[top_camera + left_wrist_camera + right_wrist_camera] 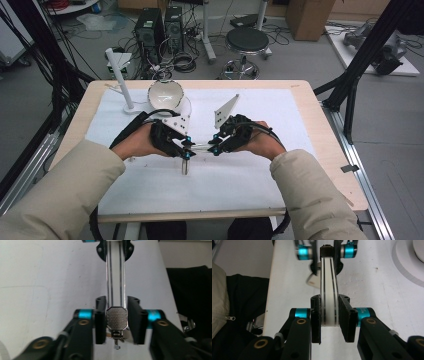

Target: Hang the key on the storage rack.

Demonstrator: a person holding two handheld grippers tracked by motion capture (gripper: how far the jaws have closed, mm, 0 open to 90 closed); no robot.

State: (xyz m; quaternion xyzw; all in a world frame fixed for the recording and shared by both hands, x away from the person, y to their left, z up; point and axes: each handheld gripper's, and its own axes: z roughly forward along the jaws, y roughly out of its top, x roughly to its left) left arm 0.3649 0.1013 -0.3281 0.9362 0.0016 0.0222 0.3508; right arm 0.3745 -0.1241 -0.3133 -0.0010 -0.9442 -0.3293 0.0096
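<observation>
The left tongs (187,149) are closed down on one end of a pale flat strip (116,277) with two dark lines along it. Their pads pinch the sides just behind its textured metal end-piece (117,318). A small pale piece (185,167) hangs below these tongs; it may be a tag or part of a clasp, but the view is too soft to tell. The strip bridges the gap to the right tongs (215,147), level and clear of the white mat (250,185) on the table (327,150). The right tongs (329,302) are clamped on its plain far end. With both ends gripped, the main risk is the two hands disagreeing. Pushing the tongs toward each other would bow the strip, and rolling one wrist would twist it, which could crease or crack it. Pulling apart could drag the end out of the left tongs, since little of the strip's length lies between their pads. If either end slips free, the strip would swing down from the other tongs and hit the mat. The hanging piece could also snag on the left tongs. A white bowl (166,94) and an upright white post (120,75) stand beyond the left tongs, well apart.
</observation>
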